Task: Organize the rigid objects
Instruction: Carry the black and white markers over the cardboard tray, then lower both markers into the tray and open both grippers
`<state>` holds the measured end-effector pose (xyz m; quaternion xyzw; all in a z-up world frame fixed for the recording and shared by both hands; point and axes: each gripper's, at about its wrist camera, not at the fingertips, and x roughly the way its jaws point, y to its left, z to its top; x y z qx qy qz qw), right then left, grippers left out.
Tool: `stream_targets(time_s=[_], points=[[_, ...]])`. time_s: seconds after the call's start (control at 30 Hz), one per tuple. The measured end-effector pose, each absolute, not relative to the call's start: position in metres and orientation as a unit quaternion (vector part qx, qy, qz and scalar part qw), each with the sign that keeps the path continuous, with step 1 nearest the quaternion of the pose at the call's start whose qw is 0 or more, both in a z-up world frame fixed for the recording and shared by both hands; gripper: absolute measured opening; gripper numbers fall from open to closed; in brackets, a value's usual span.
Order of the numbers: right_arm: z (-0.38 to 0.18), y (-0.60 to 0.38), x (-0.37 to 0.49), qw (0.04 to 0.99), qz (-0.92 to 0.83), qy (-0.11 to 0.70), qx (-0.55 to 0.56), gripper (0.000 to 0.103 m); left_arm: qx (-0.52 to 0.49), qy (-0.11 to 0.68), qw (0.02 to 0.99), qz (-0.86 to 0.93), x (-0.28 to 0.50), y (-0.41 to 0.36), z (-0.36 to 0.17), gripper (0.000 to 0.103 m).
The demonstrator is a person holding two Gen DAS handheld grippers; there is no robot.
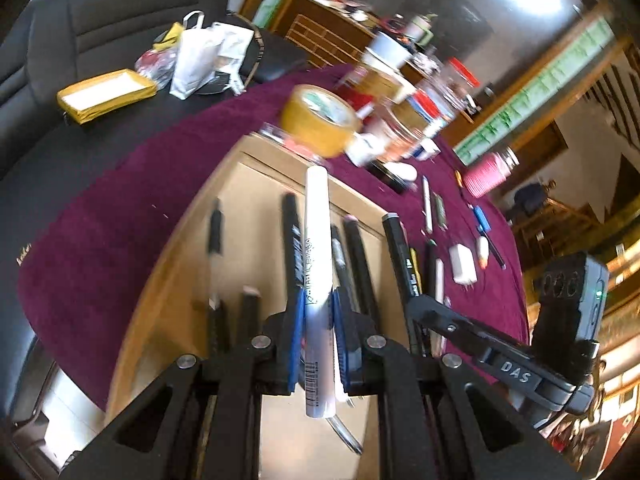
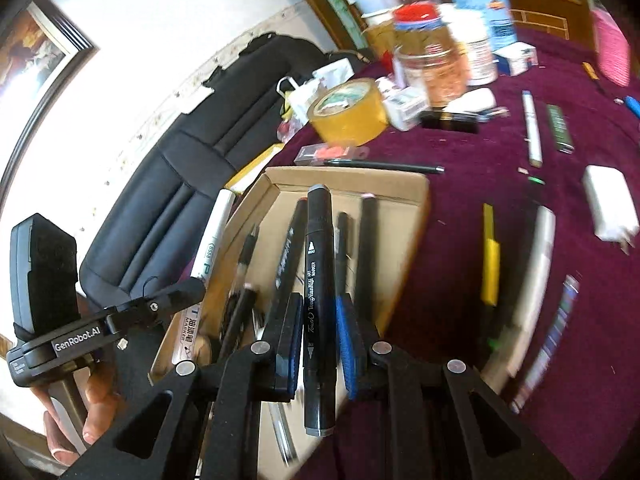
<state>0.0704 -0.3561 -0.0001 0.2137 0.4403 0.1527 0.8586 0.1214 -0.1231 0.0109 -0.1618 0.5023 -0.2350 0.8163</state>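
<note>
The white marker (image 1: pixel 317 276) is clamped between the blue pads of the left gripper (image 1: pixel 316 312), held partway along its barrel with the capped end pointing away over the cardboard tray (image 1: pixel 256 168); the black art marker (image 2: pixel 319 280) sits the same way in the right gripper (image 2: pixel 318 320), pinched near its middle and hanging above the tray's right side. Both look light, stiff and smooth-skinned, so I judge they will not bend or break but could pivot or slide in the pads if taken near an end; a hold close to the middle of the barrel, as now, seems the safest, with the pen laid down parallel to the dark pens (image 1: pixel 292 232) already lined up in the tray. The tray rests on a maroon cloth (image 1: pixel 120 200), and to its right more loose pens and a white charger plug (image 1: pixel 463 265) lie scattered; beyond its far edge stand a roll of brown tape (image 1: pixel 320 120) and a blurred cluster of jars. The left wrist view shows a pink ribbed cup (image 1: pixel 486 174) far right and the right gripper's body coming in from the right. The right wrist view alone shows the person's bare fingers (image 2: pixel 94 412) around the left gripper's handle, a black sofa (image 2: pixel 192 152) behind, and a yellow pen (image 2: pixel 490 260) just right of the tray.
</note>
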Motion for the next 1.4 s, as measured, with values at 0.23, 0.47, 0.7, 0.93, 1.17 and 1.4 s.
stream_targets(time_s=[0.23, 0.47, 0.7, 0.93, 1.17, 1.4], points=[[-0.024, -0.340, 0.125, 0.837, 0.163, 0.474, 0.220, 0.019, -0.178, 0.515, 0.811, -0.212, 0.150, -0.122, -0.005, 0.014], [-0.033, -0.334, 0.141, 0.841, 0.154, 0.469, 0.222, 0.019, -0.176, 0.536, 0.802, -0.195, 0.171, -0.130, -0.024, 0.014], [-0.040, -0.324, 0.147, 0.847, 0.146, 0.470, 0.201, 0.019, -0.156, 0.556, 0.796, -0.180, 0.183, -0.145, -0.036, 0.014], [-0.043, -0.318, 0.148, 0.849, 0.140, 0.473, 0.189, 0.019, -0.133, 0.565, 0.799, -0.157, 0.186, -0.152, -0.047, 0.014], [-0.044, -0.315, 0.148, 0.847, 0.145, 0.478, 0.183, 0.019, -0.125, 0.564, 0.802, -0.155, 0.184, -0.153, -0.045, 0.014], [-0.043, -0.317, 0.148, 0.848, 0.147, 0.472, 0.192, 0.020, -0.134, 0.561, 0.801, -0.158, 0.184, -0.150, -0.045, 0.016]])
